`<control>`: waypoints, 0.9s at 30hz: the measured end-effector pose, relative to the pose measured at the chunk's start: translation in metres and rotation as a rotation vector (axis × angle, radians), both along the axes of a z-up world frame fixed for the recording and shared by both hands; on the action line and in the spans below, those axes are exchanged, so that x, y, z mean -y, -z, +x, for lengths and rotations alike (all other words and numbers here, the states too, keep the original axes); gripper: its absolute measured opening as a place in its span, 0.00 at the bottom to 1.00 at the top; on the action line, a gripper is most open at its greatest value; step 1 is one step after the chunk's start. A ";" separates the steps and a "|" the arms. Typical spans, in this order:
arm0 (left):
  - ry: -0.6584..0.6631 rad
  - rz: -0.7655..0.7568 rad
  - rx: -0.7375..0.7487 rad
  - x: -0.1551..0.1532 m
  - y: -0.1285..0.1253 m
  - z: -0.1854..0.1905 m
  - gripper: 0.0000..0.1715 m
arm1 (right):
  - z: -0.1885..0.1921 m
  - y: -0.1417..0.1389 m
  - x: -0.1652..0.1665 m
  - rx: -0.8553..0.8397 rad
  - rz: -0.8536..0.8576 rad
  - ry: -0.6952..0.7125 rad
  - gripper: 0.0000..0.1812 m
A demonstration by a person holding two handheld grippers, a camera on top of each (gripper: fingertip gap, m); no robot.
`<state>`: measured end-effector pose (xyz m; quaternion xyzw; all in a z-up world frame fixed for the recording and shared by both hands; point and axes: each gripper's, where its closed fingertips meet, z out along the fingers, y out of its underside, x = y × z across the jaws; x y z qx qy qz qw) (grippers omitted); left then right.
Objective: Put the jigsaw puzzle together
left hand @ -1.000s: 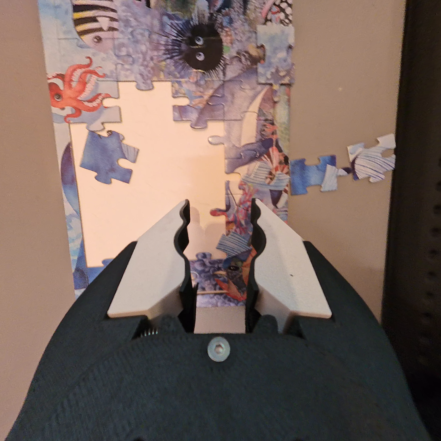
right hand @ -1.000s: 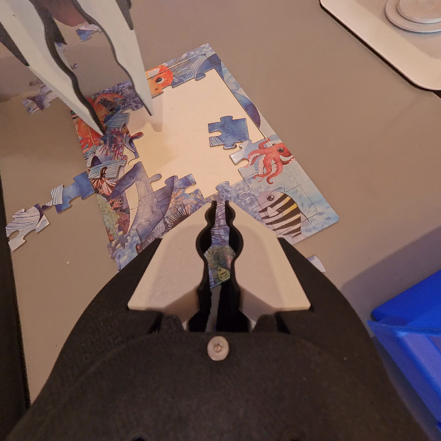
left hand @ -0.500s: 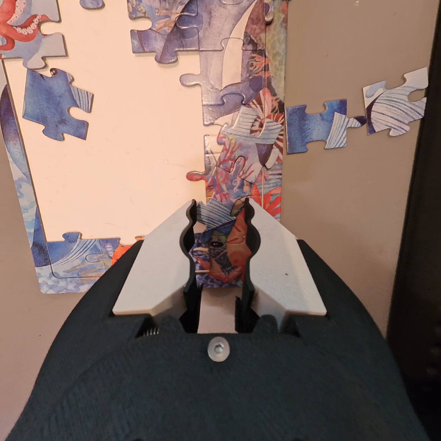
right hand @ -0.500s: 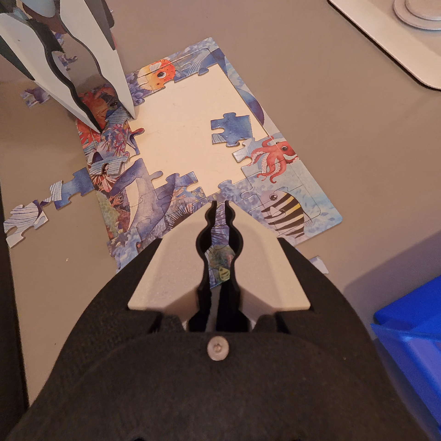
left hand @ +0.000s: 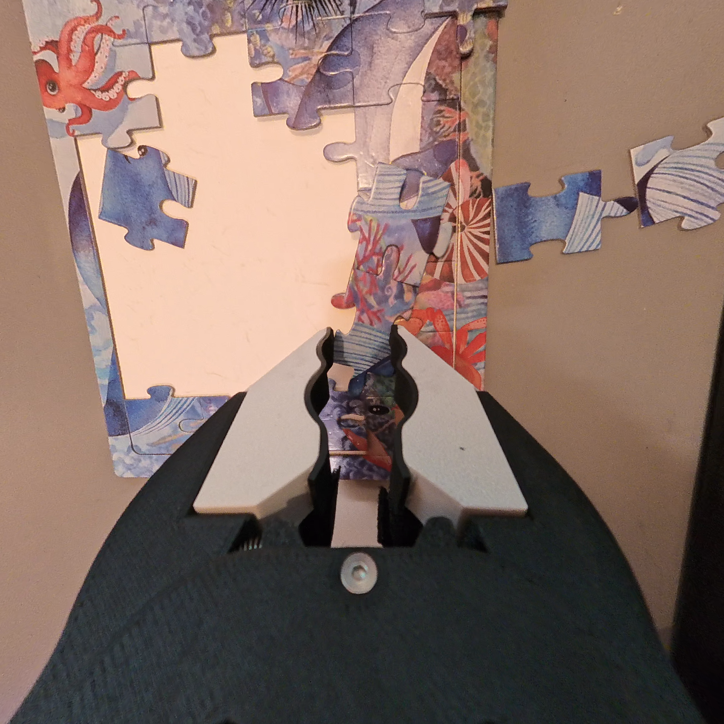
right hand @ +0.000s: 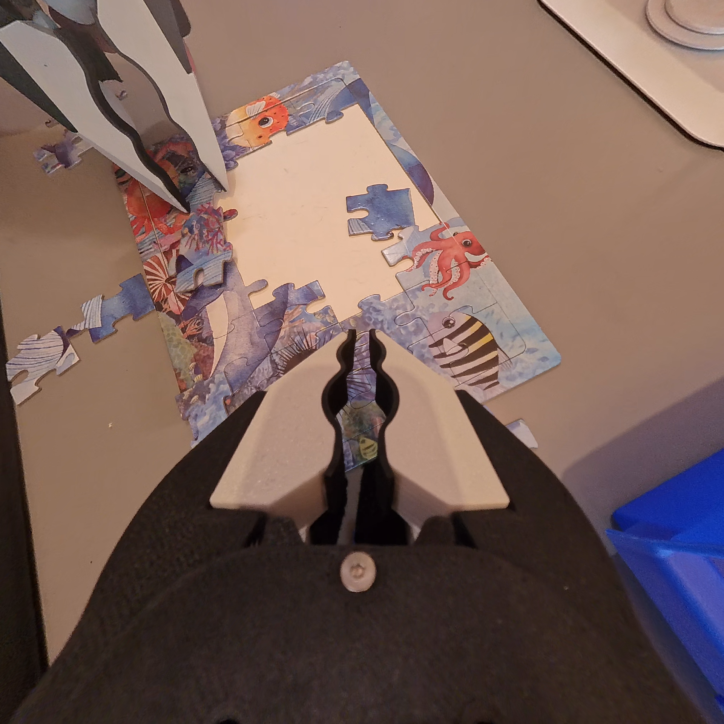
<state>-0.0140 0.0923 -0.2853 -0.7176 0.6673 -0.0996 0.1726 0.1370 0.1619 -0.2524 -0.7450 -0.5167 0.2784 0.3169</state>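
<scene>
The puzzle board (left hand: 235,274) lies on the tan table, its rim and one side filled and its cream middle bare; it also shows in the right wrist view (right hand: 305,219). My left gripper (left hand: 360,332) is down at the coral side, and both pads touch a small blue striped piece (left hand: 362,348) from either side. The right wrist view shows the same gripper (right hand: 203,198) with its tips at the board and the piece (right hand: 198,184) between them. My right gripper (right hand: 362,332) hovers over the sea-urchin area with only a thin slit between its fingers and nothing in it.
A loose blue piece (left hand: 143,200) lies on the bare middle. A striped piece (left hand: 403,192) lies askew on the coral side. Two loose pieces (left hand: 544,219) (left hand: 681,188) lie on the table beside the board. A blue bin (right hand: 674,548) and a white tray (right hand: 627,58) flank the board. Spacing between my two grippers at the tips: around 20 centimeters.
My left gripper came down over the coral side and its jaws narrowed step by step until they closed on the striped piece. The right gripper has barely moved.
</scene>
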 end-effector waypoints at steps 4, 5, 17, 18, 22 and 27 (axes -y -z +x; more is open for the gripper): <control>0.002 0.014 -0.001 -0.002 -0.001 0.000 0.16 | 0.000 -0.001 0.000 -0.001 0.002 0.000 0.03; 0.001 0.016 0.000 -0.003 -0.002 0.000 0.16 | 0.000 -0.001 0.000 -0.001 0.003 0.001 0.03; -0.023 0.090 0.050 -0.014 -0.011 0.010 0.15 | 0.000 -0.002 0.000 -0.005 -0.001 0.001 0.04; -0.022 0.093 0.054 -0.014 -0.012 0.011 0.15 | 0.000 -0.002 0.000 -0.005 -0.001 0.002 0.04; -0.019 0.119 0.074 -0.014 -0.014 0.017 0.15 | 0.000 -0.003 -0.001 -0.007 0.001 0.004 0.04; -0.015 0.124 0.082 -0.010 -0.015 0.020 0.15 | 0.001 -0.004 -0.002 -0.007 0.003 0.011 0.04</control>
